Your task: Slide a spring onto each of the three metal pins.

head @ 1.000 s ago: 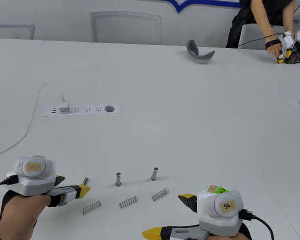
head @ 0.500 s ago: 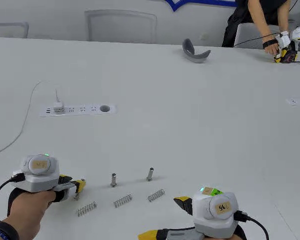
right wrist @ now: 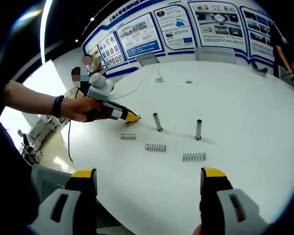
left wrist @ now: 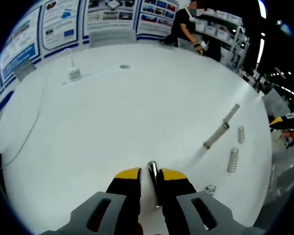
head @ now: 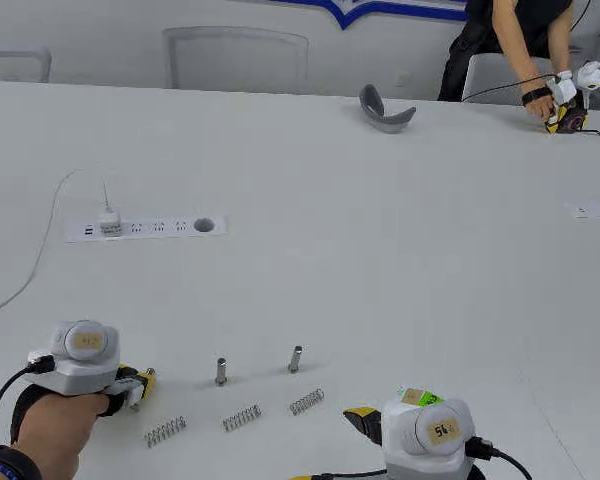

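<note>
Two metal pins stand upright on the white table. Three springs lie in a row just in front of them. At the left, my left gripper is shut on the third pin, which shows between its yellow fingertips. My right gripper is open and empty. It hangs on the near side of the springs and standing pins, well apart from them. The left gripper also shows in the right gripper view.
A white power strip with a plugged-in cable lies at mid-left. A grey curved object rests at the far side. Another person works with grippers at the far right corner. Chairs stand behind the table.
The left gripper has closed on the leftmost pin, which stood free beside its tip a second ago. The head camera has tilted, shifting the whole scene. The right gripper stays open.
</note>
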The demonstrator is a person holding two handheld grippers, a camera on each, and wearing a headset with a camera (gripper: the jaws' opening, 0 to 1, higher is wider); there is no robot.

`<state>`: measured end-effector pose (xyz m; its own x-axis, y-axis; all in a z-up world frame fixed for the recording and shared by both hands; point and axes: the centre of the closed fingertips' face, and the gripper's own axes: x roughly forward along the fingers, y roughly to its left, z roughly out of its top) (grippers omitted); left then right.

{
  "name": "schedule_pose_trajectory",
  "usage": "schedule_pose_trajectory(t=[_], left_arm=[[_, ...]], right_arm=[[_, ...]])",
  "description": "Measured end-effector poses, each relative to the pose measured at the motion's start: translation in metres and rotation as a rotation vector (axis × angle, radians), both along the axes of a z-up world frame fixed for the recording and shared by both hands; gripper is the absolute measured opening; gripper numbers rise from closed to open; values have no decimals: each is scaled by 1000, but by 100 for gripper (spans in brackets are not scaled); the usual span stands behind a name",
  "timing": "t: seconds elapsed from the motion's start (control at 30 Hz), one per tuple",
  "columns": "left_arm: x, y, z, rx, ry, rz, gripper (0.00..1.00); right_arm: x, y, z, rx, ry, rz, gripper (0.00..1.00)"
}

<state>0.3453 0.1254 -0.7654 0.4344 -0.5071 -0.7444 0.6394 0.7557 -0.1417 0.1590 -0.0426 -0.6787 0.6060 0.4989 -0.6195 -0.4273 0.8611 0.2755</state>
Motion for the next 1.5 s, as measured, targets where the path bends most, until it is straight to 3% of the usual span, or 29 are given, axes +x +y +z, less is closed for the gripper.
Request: schedule_pose_trajectory(t=[0.27,0.33,0.5,0.67,0.73,0.8,0.83,0.9,1.27,1.3,1.5], left_arm=[[2,0,1,58,-9,0,9],[8,6,1,122,-55,-1,12],[9,0,-2,141,-65,-15,9],[10,-1,-2,206,-79,-56,8],[9,0,-2,195,-42,-13,7],[5,-3,-1,136,21,46,7],[4,-3,1,123,15,50,7],[0,-2,3,138,-2,31,7],[-7,11,20,81,-18,83,7],[-7,13,21,60,-17,96,7],[-9,24,22,59,-18,110,7]], right_arm=[[-1,3,-2,1,7,7,88],[-1,3,-2,-1,9,8,88],[-2,5,-3,-3,11,14,88],[-2,7,-2,-1,9,17,88],[-3,6,-2,-2,10,16,88],[-2,4,-2,-6,13,6,88],[-2,3,-3,-4,19,2,88],[-2,2,-3,-4,18,-1,87],[-1,5,-4,-4,21,10,87],[-1,5,-4,-3,20,10,87],[-1,4,-4,-4,21,8,87]])
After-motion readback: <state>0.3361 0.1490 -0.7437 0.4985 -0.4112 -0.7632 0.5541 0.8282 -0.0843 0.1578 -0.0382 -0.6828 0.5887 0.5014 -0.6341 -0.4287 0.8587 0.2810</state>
